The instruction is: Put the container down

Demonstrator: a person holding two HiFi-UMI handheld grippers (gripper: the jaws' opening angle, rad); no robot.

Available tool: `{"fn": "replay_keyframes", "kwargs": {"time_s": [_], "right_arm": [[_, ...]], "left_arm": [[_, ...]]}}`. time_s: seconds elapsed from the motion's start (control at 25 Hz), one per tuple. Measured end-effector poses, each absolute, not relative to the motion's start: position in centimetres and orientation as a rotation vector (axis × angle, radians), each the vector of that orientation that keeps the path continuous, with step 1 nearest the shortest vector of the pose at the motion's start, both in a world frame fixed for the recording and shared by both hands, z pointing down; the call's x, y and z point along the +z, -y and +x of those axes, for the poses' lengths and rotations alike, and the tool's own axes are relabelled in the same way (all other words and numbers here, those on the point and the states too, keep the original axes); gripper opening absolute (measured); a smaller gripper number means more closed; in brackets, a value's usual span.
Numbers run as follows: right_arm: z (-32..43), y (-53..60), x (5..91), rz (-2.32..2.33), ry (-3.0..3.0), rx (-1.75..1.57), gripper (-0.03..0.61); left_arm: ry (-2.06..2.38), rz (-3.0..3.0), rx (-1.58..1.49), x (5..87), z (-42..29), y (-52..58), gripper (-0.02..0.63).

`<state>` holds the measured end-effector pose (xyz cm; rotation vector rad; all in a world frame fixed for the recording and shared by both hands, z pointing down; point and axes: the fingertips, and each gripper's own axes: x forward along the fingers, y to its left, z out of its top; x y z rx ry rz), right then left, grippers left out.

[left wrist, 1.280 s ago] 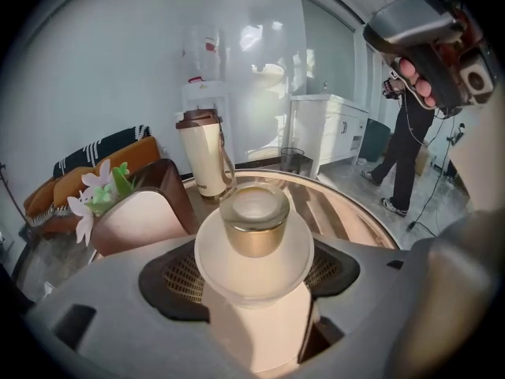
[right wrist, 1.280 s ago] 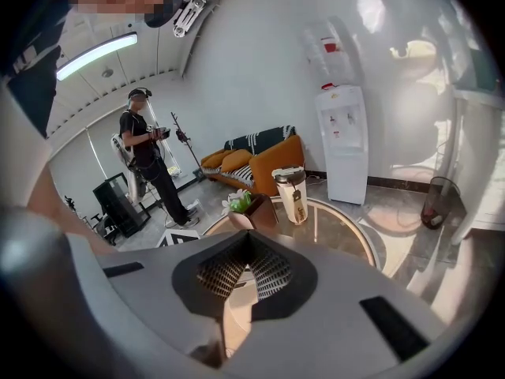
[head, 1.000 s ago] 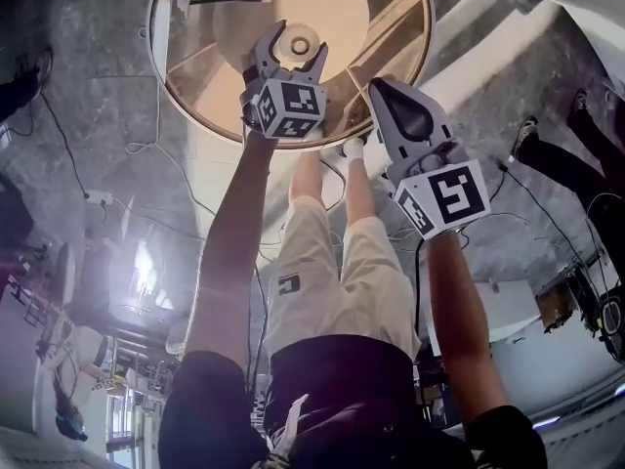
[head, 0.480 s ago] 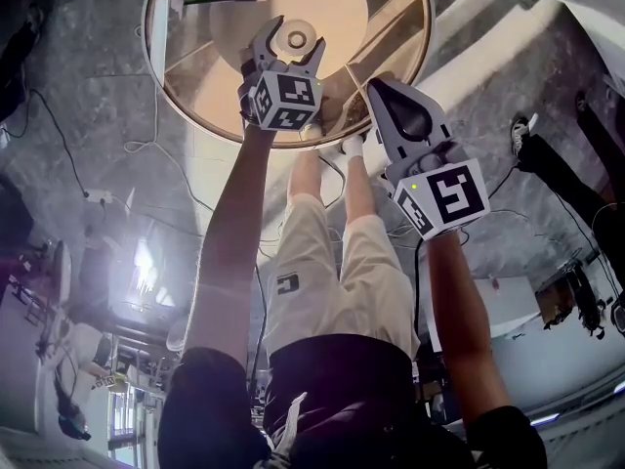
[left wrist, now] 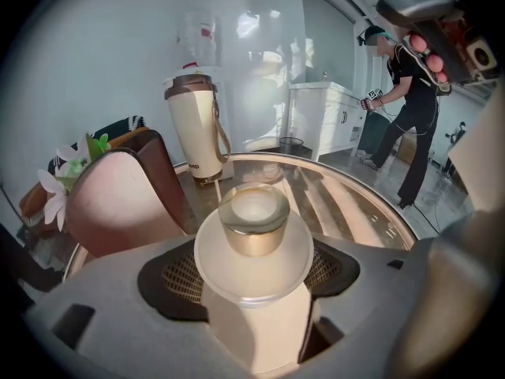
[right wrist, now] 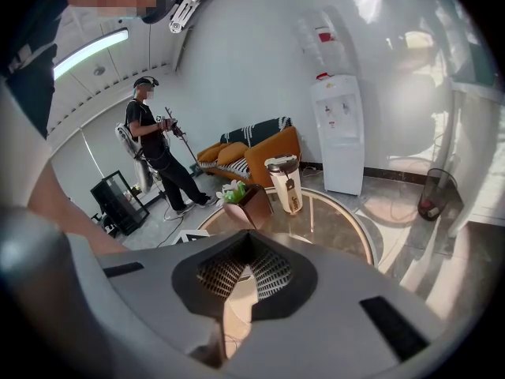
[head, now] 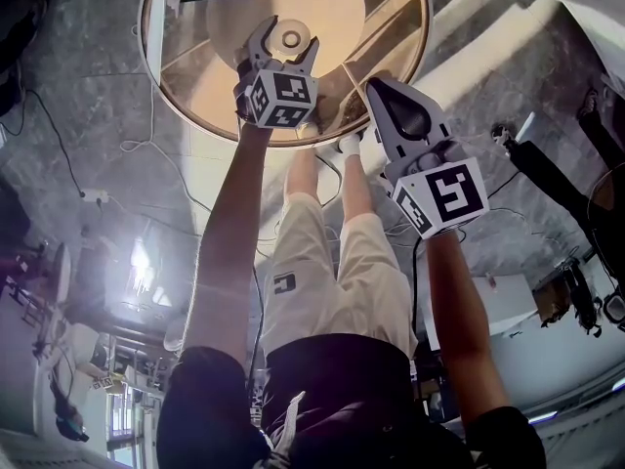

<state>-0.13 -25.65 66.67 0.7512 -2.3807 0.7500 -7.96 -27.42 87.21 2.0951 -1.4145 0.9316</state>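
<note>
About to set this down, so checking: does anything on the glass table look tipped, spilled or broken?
Nothing stands out. The container sits upright in the left gripper; the cream jug and brown flower box stand upright on the glass table, with no spill or damage visible.

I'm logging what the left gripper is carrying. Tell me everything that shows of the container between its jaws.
The container has a smooth, cream, plastic-looking body that flares into a round flange. On top sits a short gold-coloured cap with a pale, glossy face. It stands upright, clamped at the body between the jaws of the left gripper, above the round glass table. Its base is hidden, so contact with the table cannot be judged.
</note>
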Motion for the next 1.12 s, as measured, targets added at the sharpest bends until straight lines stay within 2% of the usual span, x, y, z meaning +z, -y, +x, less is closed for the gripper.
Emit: {"fn": "replay_keyframes", "kwargs": {"time_s": [0.76, 1.12], "right_arm": [[-1.0, 25.0, 64.1, 0.789, 2.382, 0.712, 0.002], [-0.3, 24.2, 63.2, 0.890, 2.368, 0.760, 0.002]], "left_arm": [[1.437, 2.185, 0.894, 83.8, -7.6, 27.8, 0.337], [1.495, 2.236, 0.872, 81.0, -8.1, 27.4, 0.357]]}}
